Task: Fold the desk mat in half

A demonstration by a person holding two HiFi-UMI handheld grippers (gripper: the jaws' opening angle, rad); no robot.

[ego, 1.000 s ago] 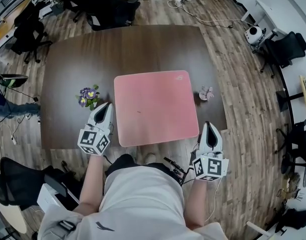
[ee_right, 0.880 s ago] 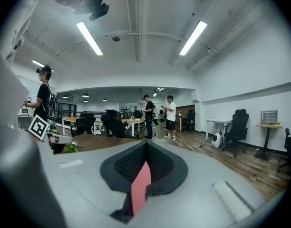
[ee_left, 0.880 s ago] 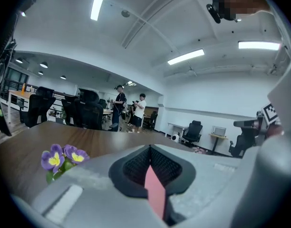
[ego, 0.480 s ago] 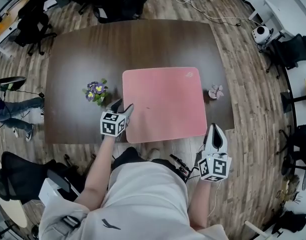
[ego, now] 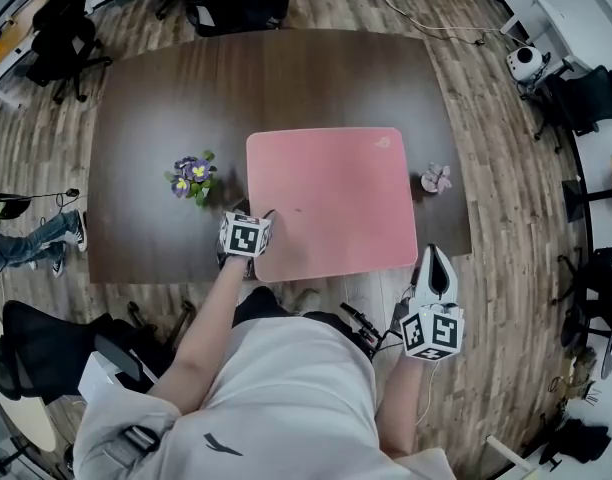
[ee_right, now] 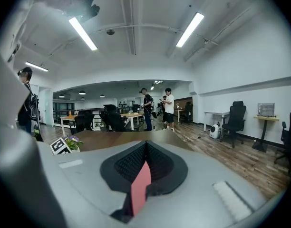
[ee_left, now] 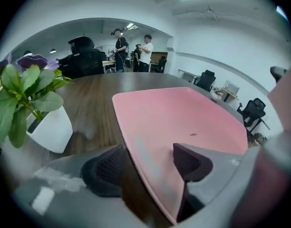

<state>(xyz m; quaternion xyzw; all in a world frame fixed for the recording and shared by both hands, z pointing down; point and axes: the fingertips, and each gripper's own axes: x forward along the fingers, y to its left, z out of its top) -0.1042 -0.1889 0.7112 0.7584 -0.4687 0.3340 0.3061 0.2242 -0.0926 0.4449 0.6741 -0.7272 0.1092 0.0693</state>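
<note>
From the head view, the flat pink rectangular desk mat (ego: 331, 198) lies unfolded on the dark brown wooden table (ego: 166, 98), and the left gripper (ego: 253, 213) is right at the mat's near left corner, the mat stretching away ahead and to the right of its jaws. The right gripper (ego: 435, 252) hangs just beside the near right corner. A small white pot of purple flowers (ego: 191, 178) stands off to the left of the left jaws. Over to the left gripper view: the jaws have just been opening and are spread wide, straddling the mat's (ee_left: 183, 113) edge, one jaw on the bare table side, the other over the pink, neither pad pressing on it. The flower pot (ee_left: 48, 129) sits left of them. Right gripper view now: the jaws are pressed together, a thin pink strip (ee_right: 138, 189) showing in the slit between them; whether that is mat pinched there, I can't tell.
</note>
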